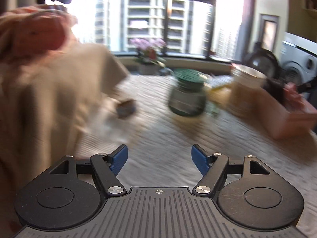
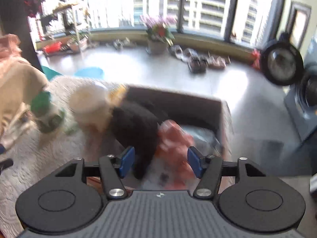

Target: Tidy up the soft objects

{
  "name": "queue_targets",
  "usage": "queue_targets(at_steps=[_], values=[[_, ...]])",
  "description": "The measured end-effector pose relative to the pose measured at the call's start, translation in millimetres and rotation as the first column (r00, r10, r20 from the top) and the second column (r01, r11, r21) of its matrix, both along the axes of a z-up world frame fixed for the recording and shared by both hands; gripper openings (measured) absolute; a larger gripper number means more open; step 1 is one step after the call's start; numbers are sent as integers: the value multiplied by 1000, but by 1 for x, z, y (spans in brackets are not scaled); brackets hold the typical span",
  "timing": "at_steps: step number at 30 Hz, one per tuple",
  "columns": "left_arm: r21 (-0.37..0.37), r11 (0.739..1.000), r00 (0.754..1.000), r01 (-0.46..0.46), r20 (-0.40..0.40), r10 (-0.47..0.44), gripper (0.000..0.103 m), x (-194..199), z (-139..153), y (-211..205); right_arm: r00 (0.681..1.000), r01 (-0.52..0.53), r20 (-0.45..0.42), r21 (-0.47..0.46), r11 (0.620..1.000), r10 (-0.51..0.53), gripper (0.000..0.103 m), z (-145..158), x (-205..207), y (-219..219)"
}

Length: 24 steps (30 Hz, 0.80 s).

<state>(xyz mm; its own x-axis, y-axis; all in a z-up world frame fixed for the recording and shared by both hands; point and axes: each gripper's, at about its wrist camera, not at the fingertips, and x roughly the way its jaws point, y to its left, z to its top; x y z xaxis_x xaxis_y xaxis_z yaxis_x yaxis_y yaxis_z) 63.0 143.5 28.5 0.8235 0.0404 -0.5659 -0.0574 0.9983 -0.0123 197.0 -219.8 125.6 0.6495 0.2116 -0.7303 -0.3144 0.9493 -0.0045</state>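
A black soft garment (image 2: 132, 123) hangs over the near wall of a brown cardboard box (image 2: 178, 99) in the right wrist view, with a crumpled red-orange soft item (image 2: 174, 138) just beside it inside the box; both are smeared by motion blur, so their exact shape cannot be made out, and their lower parts are hidden behind the right gripper (image 2: 161, 161), whose jaws are spread wide with nothing between them. Left of the box, on the pale textured tabletop (image 2: 23, 158), stand a cream lidded container (image 2: 89, 103) and a green-lidded jar (image 2: 47, 113), both blurred. In the left wrist view a large beige cloth (image 1: 49, 91) fills the left side, cut off by the frame edge, with a blurred pinkish mass (image 1: 33, 33) above it that cannot be identified. The left gripper (image 1: 159, 159) hovers over the tabletop, jaws released and empty. Farther off, a potted plant with pink flowers (image 1: 147, 56) stands by the window (image 1: 150, 13).
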Motion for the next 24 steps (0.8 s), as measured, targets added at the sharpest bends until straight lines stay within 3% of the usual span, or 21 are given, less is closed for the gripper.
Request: queue_targets(at_steps=[5,8,11,12,14,18,24], values=[[126,988,996,-88,1,89,77,19,-11,25,988,-152,42,34,988,151,61,11,-12,62],[91,988,991,-126,-24,128,76,34,-19,43,965,-259,58,26,965,257,61,12,-18,111],[63,992,993,-110,-33,113,77,40,-19,49,942,-334,45,11,942,333,61,10,-22,162],[57,993,994,-107,-31,109,83,40,-19,48,936,-350,35,8,937,349,61,10,-20,179],[44,996,997,-80,-22,81,90,38,-20,46,927,-374,23,11,927,374,61,10,-14,214],[81,993,996,-81,-40,84,90,38,-27,40,908,-419,3,-1,908,419,60,9,1,282],[-26,996,996,-89,-35,88,89,34,-31,52,892,-452,-64,-73,889,448,59,-18,25,352]])
